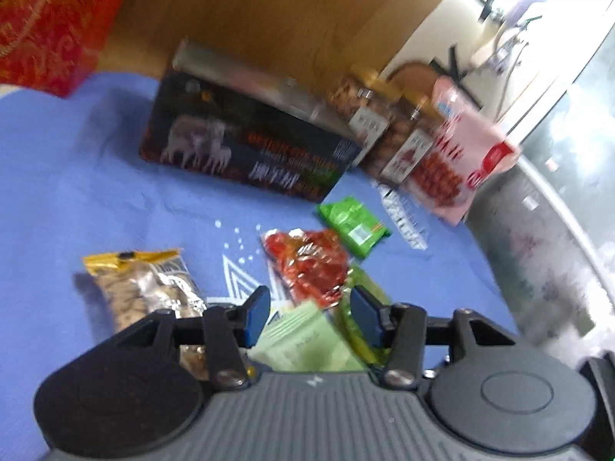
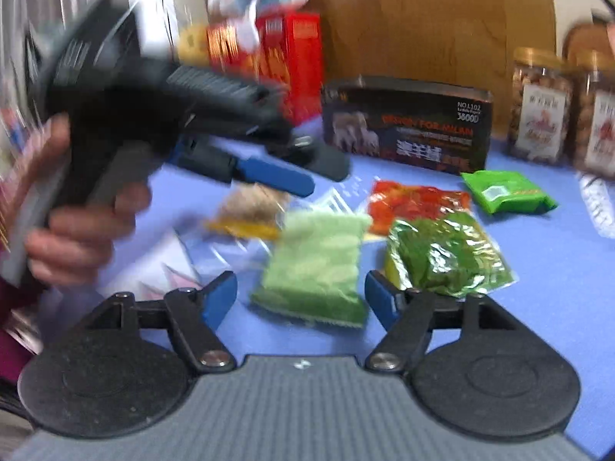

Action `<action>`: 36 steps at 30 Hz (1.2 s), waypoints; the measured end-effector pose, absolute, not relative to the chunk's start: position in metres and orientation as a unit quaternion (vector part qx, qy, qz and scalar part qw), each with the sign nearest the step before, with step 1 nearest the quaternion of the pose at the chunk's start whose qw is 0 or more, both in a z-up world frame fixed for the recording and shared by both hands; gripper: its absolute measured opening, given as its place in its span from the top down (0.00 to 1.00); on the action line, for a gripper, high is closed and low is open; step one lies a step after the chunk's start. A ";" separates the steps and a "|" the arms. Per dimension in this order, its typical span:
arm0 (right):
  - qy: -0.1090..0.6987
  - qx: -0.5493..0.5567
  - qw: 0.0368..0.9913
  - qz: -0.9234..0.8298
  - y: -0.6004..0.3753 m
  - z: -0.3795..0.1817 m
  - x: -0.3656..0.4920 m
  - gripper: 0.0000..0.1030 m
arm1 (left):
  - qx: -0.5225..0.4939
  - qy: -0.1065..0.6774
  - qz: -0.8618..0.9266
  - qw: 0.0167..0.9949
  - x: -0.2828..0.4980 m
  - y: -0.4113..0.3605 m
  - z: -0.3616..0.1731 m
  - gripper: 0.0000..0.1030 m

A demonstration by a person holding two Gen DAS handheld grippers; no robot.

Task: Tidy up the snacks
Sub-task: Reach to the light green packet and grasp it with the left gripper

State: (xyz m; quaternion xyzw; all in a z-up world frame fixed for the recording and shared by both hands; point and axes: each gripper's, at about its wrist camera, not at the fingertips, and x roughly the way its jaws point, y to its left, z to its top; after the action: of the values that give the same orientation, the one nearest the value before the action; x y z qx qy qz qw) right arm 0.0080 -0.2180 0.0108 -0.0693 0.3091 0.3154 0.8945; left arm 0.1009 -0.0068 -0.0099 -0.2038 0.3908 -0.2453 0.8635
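Several snack packets lie on a blue cloth point(image 1: 77, 176). My left gripper point(image 1: 309, 313) is open and empty, above a pale green packet point(image 1: 303, 342) with a red packet point(image 1: 311, 265) just beyond its tips. A yellow-topped nut bag point(image 1: 142, 284) lies to its left, a small green packet point(image 1: 353, 223) farther off. My right gripper point(image 2: 301, 299) is open and empty, low over the pale green packet point(image 2: 319, 265), with a dark green foil packet point(image 2: 449, 253) by its right finger. The left gripper point(image 2: 269, 176) shows blurred in a hand at the left of the right wrist view.
A dark box with sheep on it point(image 1: 246, 146) point(image 2: 407, 126) stands at the back. Two jars of nuts point(image 2: 538, 107) and a pink bag point(image 1: 461, 146) stand to its right, a red box point(image 2: 284, 61) to its left. A wooden panel point(image 1: 269, 11) rises behind.
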 end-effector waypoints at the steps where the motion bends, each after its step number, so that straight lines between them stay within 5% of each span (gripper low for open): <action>1: 0.304 -0.071 0.898 0.310 -0.223 0.012 0.007 0.34 | -0.200 0.400 -0.239 0.862 0.103 -0.010 -0.015 0.55; 28: 0.269 -0.014 0.950 0.156 -0.334 0.018 -0.002 0.32 | -0.158 0.430 -0.337 0.822 0.110 -0.098 0.001 0.54; 36: 0.300 -0.012 0.934 0.193 -0.318 0.007 0.010 0.48 | -0.169 0.453 -0.336 0.808 0.098 -0.094 -0.010 0.54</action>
State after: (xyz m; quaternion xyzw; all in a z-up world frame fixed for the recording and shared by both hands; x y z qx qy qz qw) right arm 0.0102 -0.3179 0.0068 -0.0118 0.3002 0.1934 0.9340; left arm 0.0979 -0.0939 -0.0097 -0.1694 0.4534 -0.3357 0.8081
